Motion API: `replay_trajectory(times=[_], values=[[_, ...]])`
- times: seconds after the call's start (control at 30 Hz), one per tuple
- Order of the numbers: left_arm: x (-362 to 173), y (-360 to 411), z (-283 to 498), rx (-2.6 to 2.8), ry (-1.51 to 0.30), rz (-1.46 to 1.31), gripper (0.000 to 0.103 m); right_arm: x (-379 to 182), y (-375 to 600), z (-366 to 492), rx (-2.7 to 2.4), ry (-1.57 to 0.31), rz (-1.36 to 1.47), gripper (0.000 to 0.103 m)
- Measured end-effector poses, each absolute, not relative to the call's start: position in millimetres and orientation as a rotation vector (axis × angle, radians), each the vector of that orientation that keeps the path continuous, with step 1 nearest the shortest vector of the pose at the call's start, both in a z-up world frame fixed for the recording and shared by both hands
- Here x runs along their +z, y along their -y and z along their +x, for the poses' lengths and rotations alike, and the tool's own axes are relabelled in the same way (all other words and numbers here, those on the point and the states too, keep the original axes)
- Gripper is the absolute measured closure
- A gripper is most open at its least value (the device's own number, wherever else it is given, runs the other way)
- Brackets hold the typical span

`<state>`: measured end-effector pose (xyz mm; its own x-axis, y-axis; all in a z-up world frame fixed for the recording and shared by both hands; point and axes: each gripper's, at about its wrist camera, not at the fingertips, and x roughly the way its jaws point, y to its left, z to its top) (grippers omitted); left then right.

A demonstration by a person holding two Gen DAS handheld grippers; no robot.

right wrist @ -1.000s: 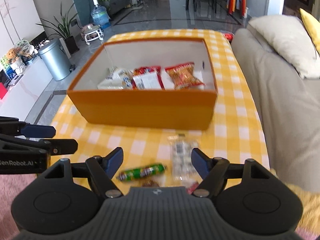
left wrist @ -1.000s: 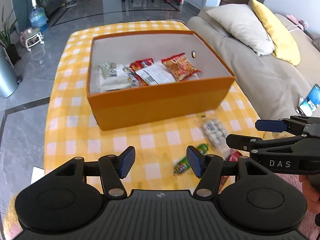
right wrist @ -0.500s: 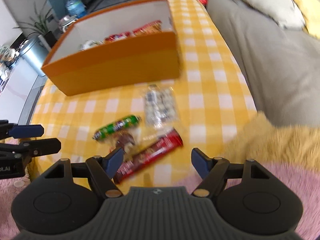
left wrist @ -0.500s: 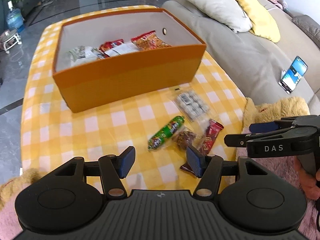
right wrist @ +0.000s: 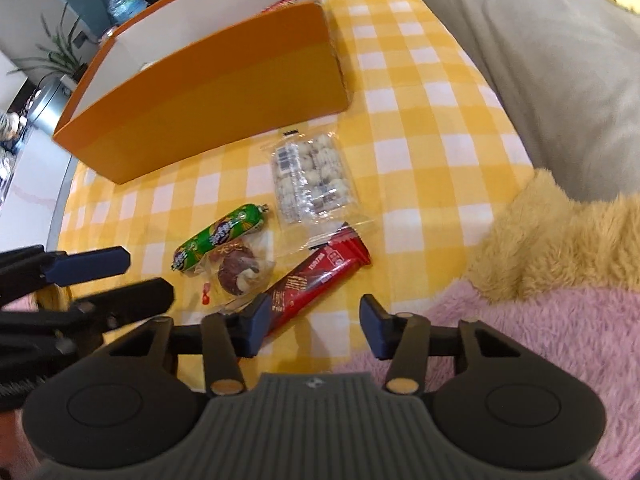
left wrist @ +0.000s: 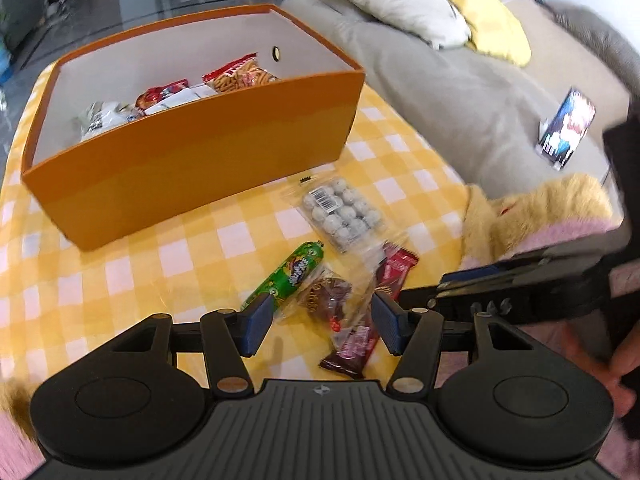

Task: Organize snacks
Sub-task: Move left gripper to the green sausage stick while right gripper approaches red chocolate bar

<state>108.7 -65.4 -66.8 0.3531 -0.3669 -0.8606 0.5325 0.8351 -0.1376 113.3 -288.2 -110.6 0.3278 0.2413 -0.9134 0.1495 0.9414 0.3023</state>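
Four loose snacks lie on the checked tablecloth [right wrist: 420,128] at the 6 o'clock side of the orange box [left wrist: 192,152]: a green roll [right wrist: 220,236], a wrapped cookie [right wrist: 236,268], a red bar [right wrist: 316,280] and, at its 12 o'clock, a clear pack of balls [right wrist: 312,176]. The right gripper [right wrist: 310,328] has just been closing, its jaws part-open and empty, one pad over the bar's near end; the left gripper [left wrist: 320,322] hovers half-open, empty, above the cookie. All look light, in crinkly, slippery film; the bar seems stiff, best pinched across its middle; the cookie is likely fragile, so grip gently.
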Motion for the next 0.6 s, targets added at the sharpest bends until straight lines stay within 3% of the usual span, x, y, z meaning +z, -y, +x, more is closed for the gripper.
replay_trajectory(times=[0.23, 0.6], values=[[-78, 63, 123, -0.565, -1.059, 0.271, 0.044, -124, 294, 125, 0.021, -1.253, 0.452, 0.055], [-105, 62, 144, -0.574, -1.118, 0.386, 0.044, -141, 281, 139, -0.015, -1.281, 0.451, 0.055]])
